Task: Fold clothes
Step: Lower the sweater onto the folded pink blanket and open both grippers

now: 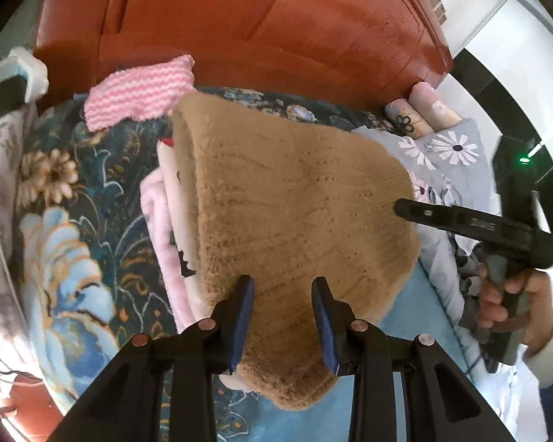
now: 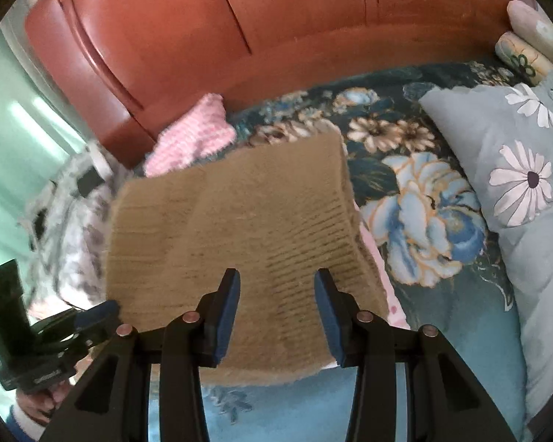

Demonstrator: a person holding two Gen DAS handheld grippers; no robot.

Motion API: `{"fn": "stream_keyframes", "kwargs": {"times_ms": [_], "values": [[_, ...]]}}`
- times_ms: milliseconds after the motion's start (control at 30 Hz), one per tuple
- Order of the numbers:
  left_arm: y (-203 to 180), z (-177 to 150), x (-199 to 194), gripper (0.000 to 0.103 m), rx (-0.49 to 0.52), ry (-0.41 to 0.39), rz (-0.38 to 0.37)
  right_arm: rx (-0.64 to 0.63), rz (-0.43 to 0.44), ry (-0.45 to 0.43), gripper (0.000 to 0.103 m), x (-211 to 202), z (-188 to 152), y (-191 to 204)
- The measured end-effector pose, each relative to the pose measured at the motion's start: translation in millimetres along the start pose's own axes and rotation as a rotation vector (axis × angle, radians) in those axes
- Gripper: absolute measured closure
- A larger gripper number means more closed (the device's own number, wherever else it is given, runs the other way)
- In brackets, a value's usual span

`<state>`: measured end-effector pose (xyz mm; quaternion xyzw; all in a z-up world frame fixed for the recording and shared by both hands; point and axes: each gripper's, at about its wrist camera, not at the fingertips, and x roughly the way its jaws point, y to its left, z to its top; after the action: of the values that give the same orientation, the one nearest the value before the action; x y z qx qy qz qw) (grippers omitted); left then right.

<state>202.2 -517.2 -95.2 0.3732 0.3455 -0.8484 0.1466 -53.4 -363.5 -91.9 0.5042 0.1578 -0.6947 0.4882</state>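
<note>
Sweater [image 1: 298, 221]: tan knit, folded into a thick slab, lying on a pink garment [image 1: 166, 228] atop the floral bedspread [image 1: 66, 228], below the red headboard [image 1: 239, 18].
Long axis: running from 11 o'clock to 5 o'clock in the left wrist view, near end hanging toward the camera.
Left gripper [image 1: 283, 287]: blue pads standing apart over the sweater's near end, fabric showing between them; no pinch visible, so read as released.
Right gripper [image 2: 276, 283]: jaws likewise spread above the near edge of the slab [image 2: 239, 228], nothing clenched.
Bearing from jaws: sweater straight ahead at 12 o'clock for both, each set near one lower corner.
Nearer hand: about even; right gripper's finger [image 1: 424, 213] reaching in at 3 o'clock toward the side edge.
Next move, judged: closing on the near edge or patting the fold flat.
Also there: pink knit piece [image 1: 136, 92] at 11 o'clock, grey daisy pillow [image 2: 516, 169] at 2 o'clock.
</note>
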Motion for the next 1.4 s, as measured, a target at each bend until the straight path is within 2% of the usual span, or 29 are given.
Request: {"fn": "stream_keyframes", "kwargs": {"times_ms": [167,333,500,567,700,900,1000,1100,1200,1300,1400], "values": [[10.1,-0.9,4.1,0.067,-0.03,-0.02,-0.062,0.051,-0.037,-0.023,0.059,19.1,-3.8,-8.5],[10.6,-2.9,6.3,0.066,-0.056,-0.053,-0.086,0.015,-0.082,-0.05,0.052,23.4,-9.0,-1.8],[7.7,-5.4,0.7,0.051,-0.068,-0.078,-0.104,-0.075,-0.159,-0.076,0.051,17.0,-26.6,16.9],[2.1,-8.7,-2.4,0.043,-0.061,-0.09,-0.094,-0.087,-0.167,-0.082,0.045,12.7,-40.5,21.5],[-13.9,-20.8,-11.8,0.03,-0.028,-0.12,-0.052,-0.06,-0.159,-0.091,0.043,5.9,-75.0,23.5],[-29.7,-35.6,-27.4,0.011,-0.01,-0.142,-0.021,0.199,-0.099,-0.101,0.043,6.1,-124.9,2.7],[-26.8,-42.3,-32.1,0.001,-0.047,-0.145,-0.005,0.235,-0.103,-0.095,0.043,7.9,-139.5,4.0],[-25.3,-50.4,-35.9,0.0,-0.069,-0.17,0.045,0.217,-0.118,-0.094,0.039,5.8,-147.1,14.0],[-28.1,-58.7,-38.6,0.0,-0.056,-0.199,0.12,0.184,-0.132,-0.103,0.025,1.5,-151.7,25.6],[-27.2,-65.3,-36.8,0.0,-0.047,-0.192,0.163,0.169,-0.121,-0.107,0.024,-0.7,-155.3,33.6],[-22.1,-71.7,-33.2,0.0,-0.081,-0.176,0.165,0.169,-0.134,-0.101,0.021,-0.1,-157.5,38.3]]}}
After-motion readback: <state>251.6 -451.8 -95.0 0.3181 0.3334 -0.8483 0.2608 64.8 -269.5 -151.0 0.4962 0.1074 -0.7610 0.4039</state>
